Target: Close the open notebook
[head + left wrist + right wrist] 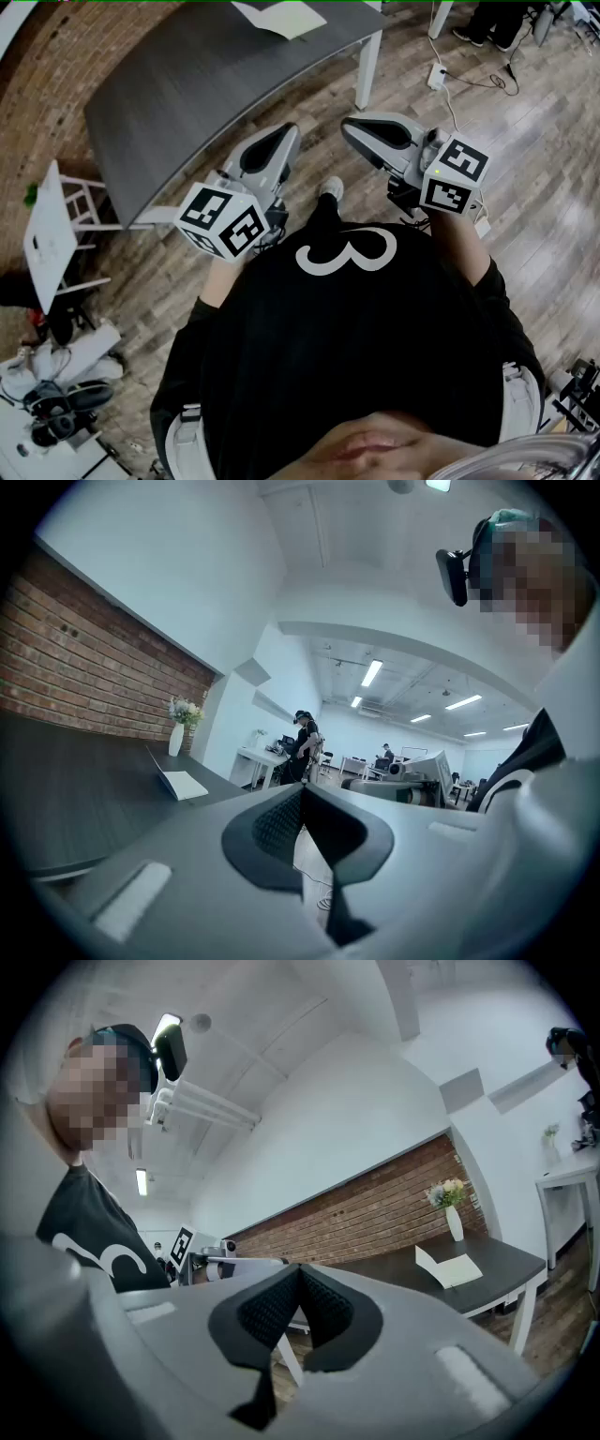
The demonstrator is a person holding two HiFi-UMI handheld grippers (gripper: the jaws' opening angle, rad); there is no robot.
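Note:
The open notebook [281, 17] lies with white pages up at the far edge of the dark grey table [206, 84]. It also shows in the left gripper view as a notebook [183, 783] with one cover raised, and in the right gripper view as a notebook [455, 1267] near a vase. I hold both grippers close to my chest, well short of the table. The left gripper [287, 133] points toward the table, its jaws shut on nothing [300, 791]. Beside it the right gripper [351, 127] is shut too, with nothing between its pads [298, 1269].
A white vase of flowers [177, 733] stands behind the notebook. A white table leg [367, 70] drops to the wooden floor. A white folding stand [52, 234] is at the left, gear [56, 403] at lower left, a power strip with cables [437, 75] at upper right. A person [305, 747] stands far off.

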